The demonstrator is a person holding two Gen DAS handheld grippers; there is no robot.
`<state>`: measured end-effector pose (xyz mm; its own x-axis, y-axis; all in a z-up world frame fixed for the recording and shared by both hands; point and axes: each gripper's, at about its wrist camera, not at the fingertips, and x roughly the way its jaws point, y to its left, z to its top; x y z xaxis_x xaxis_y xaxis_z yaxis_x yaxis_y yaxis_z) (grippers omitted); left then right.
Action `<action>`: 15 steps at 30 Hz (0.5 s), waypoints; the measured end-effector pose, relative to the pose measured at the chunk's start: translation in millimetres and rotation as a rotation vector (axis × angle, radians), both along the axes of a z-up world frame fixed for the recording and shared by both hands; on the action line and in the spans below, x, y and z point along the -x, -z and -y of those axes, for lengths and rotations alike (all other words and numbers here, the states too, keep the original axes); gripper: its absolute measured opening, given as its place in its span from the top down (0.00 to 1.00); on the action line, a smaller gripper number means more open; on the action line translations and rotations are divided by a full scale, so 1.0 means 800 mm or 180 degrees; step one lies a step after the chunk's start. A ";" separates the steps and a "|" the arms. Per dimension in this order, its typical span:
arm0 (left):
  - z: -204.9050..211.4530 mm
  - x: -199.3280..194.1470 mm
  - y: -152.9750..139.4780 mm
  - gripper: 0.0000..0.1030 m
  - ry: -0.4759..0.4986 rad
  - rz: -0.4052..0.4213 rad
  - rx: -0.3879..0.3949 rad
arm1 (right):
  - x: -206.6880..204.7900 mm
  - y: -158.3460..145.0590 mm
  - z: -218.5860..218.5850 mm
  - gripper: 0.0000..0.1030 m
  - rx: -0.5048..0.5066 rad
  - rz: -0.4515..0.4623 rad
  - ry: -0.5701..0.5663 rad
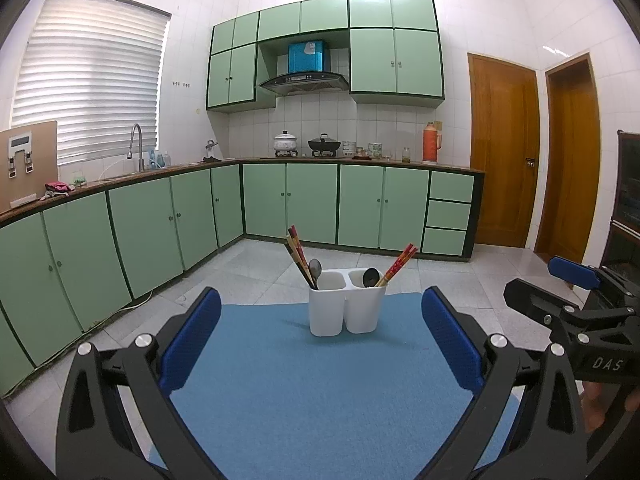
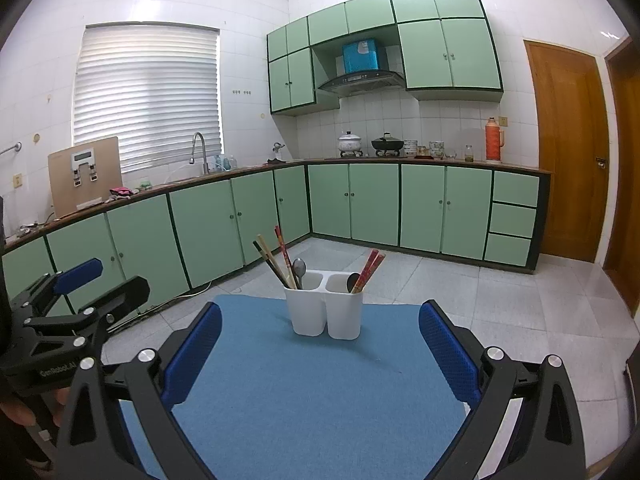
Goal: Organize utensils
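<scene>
A run of green base cabinets wrapped the far walls from nine o'clock round to two o'clock, with matching wall cabinets above and a range hood at twelve. Two wooden doors stood at two to three o'clock. A slatted window blind hung at ten o'clock over a sink tap. On the worktop at twelve sat a white pot, a black wok and, toward one o'clock, an orange thermos.

A blue mat covered the near surface. At its far edge, at twelve o'clock, the white two-compartment utensil holder stood upright, well apart from both tools, with nothing between it and them. Its left compartment held several chopsticks leaning toward eleven o'clock and a metal spoon; its right compartment held a dark spoon and red chopsticks leaning toward one o'clock.

The left gripper hovered over the mat, blue pads spread wide, gripping nothing and touching nothing. The right gripper hovered likewise, jaws wide apart and empty. Each showed at the other's side, at three o'clock in the left wrist view and nine o'clock in the right wrist view.
</scene>
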<state>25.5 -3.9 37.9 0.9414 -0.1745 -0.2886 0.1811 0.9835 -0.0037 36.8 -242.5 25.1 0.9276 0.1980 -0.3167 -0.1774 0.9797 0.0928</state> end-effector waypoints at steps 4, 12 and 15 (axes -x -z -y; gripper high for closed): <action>0.000 0.001 0.000 0.05 0.0003 0.0006 -0.0005 | 0.001 0.000 0.000 0.06 0.0001 0.0012 0.0001; 0.002 0.001 0.001 0.05 0.0002 0.0004 -0.0003 | 0.002 0.000 0.000 0.06 0.0000 0.0012 0.0000; 0.002 0.001 0.001 0.05 0.0002 0.0004 -0.0005 | 0.002 0.000 0.000 0.06 0.0001 0.0011 0.0001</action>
